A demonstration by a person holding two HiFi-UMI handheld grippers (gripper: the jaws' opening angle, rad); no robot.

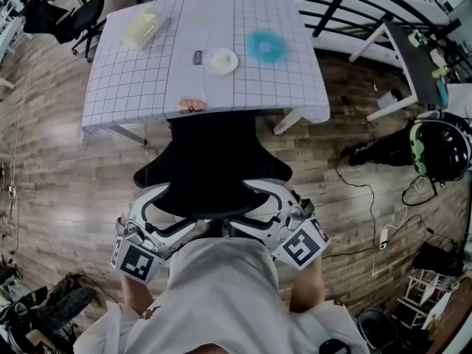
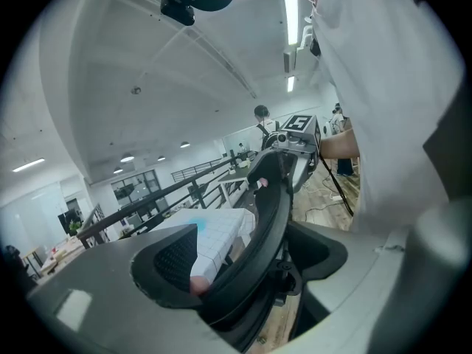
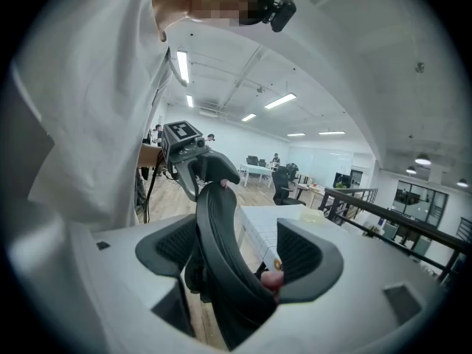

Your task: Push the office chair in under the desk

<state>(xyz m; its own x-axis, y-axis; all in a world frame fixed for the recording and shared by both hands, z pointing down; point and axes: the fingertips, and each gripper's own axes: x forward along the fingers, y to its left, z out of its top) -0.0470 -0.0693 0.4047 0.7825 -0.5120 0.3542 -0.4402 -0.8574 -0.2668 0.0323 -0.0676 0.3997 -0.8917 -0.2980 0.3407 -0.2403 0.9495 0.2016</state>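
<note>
Chair (image 1: 210,168) at middle of desk (image 1: 133,102) near edge, front meeting that edge, back toward person. Left gripper (image 1: 166,205) on back's left rim, right gripper (image 1: 274,205) on right rim. Left gripper view: jaws part open, closed onto rim of back. Right gripper view: same, rim clamped between jaws. On desk: white plate (image 1: 221,60) near centre, blue item (image 1: 266,46) beside it toward right edge, pale yellow object (image 1: 142,29) near far left corner.

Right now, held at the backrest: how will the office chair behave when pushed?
Probably rolls easily: office chair on smooth wood floor. Left tongs and right tongs sit high on its backrest rim, so it may swivel or flex off-line.
</note>
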